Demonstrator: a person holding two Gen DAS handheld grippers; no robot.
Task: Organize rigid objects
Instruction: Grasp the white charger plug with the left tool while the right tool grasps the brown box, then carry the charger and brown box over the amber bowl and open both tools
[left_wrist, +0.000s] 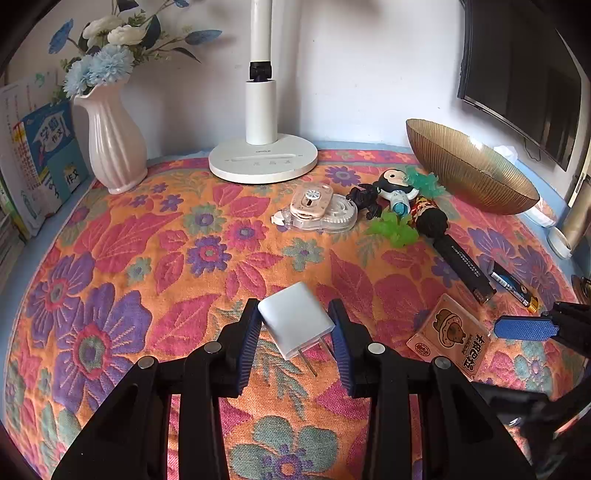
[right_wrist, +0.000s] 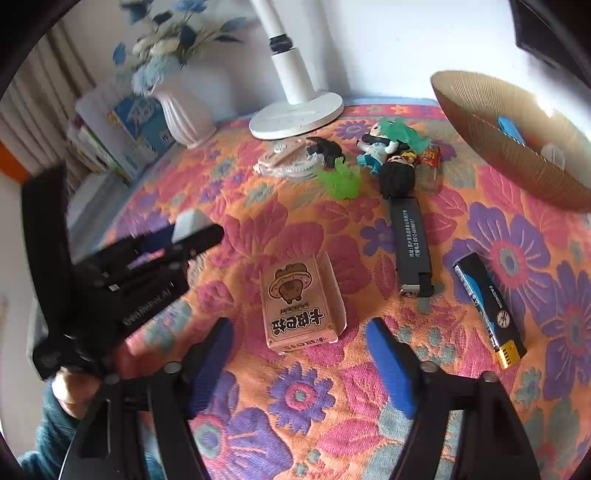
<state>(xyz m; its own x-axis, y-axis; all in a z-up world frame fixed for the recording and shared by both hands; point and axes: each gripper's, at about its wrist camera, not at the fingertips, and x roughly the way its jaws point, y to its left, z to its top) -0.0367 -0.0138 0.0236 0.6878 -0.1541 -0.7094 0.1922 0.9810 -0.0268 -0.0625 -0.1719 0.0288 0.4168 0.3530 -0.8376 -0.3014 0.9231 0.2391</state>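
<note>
My left gripper (left_wrist: 295, 332) points down at a slant over the flowered cloth (left_wrist: 110, 295), and its two blue-padded fingers (left_wrist: 247, 343) are clamped on a white plug adapter (left_wrist: 295, 317), which sits tilted between them with its two metal prongs angled down toward the cloth. In the right wrist view the same tool appears at the left edge, blurred, carried by a hand (right_wrist: 74, 384) in a teal sleeve, with the white adapter just visible at its tip. My right gripper (right_wrist: 299, 354) is pitched more steeply downward, and its jaws stand wide apart with nothing between the pads. A pink card box (right_wrist: 301, 306) printed with a cartoon bear lies flat on the cloth just ahead of the gap, touching neither finger. Right of the box lie a black stick with a doll head (right_wrist: 410, 236) and a dark battery (right_wrist: 487, 310), each apart from the other. Toy figures (right_wrist: 380, 147) are clustered near the white lamp base (right_wrist: 295, 118). A ribbed gold bowl (right_wrist: 517, 155) stands at the far right and holds a blue item (right_wrist: 509, 129).
</note>
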